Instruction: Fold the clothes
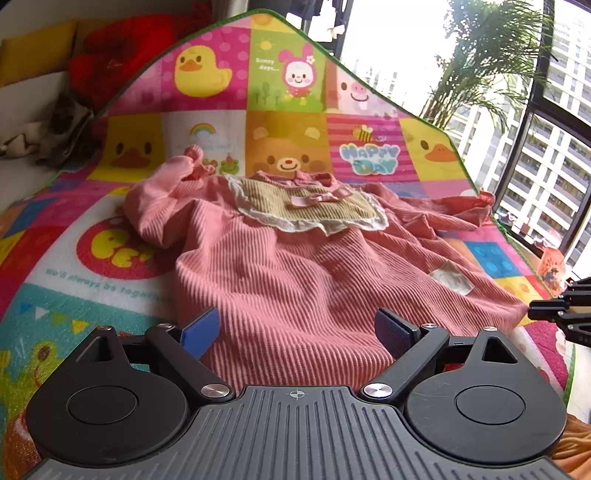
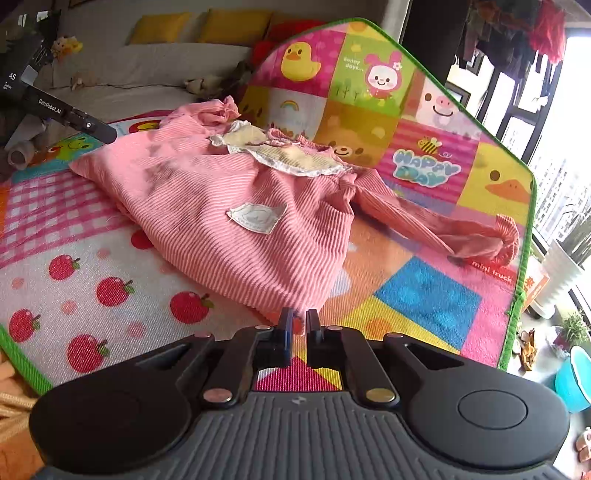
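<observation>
Left gripper (image 1: 297, 330): blue-padded fingers (image 1: 201, 330) spread wide apart, nothing clamped; the hem of the pink dress (image 1: 295, 273) lies between and beneath them, though contact with the pads cannot be told.

Right gripper (image 2: 297, 325): jaws drawn together, only a narrow slit between the tips. They sit at the dress hem's lower edge; whether any cloth is pinched there cannot be told.

Pink dress (image 2: 221, 206): ribbed corduroy, laid front-up on the play mat, skirt toward both grippers, collar away. Beige bib panel (image 1: 306, 206) with white lace trim and a pink bow (image 1: 319, 197) at the chest. A white sewn patch (image 2: 256, 218) on the skirt; its printing is too small to read. One sleeve (image 2: 443, 229) stretches out flat toward the window side, ending in a ruffled cuff; the other (image 1: 162, 192) is bunched near the shoulder.

Play mat (image 1: 122, 295): patchwork cartoon panels, green edging. Legible wording: "HAPPY DAY" (image 1: 369, 158) beside a bee, "Sunny days..." (image 1: 266, 64) beside a rabbit figure, "we'll always be togeth…" partly covered by the dress, "mini truck" (image 2: 493, 273) near the stretched cuff. Other panels carry ducks, a bear, a pig, a rainbow, apples.

Left gripper body, seen in the right wrist view (image 2: 55, 107): black, marked "GenRoboLAI".

Surroundings: sofa (image 2: 147, 74) with yellow cushions (image 2: 236, 26), potted palm (image 1: 484, 59) by the window.
</observation>
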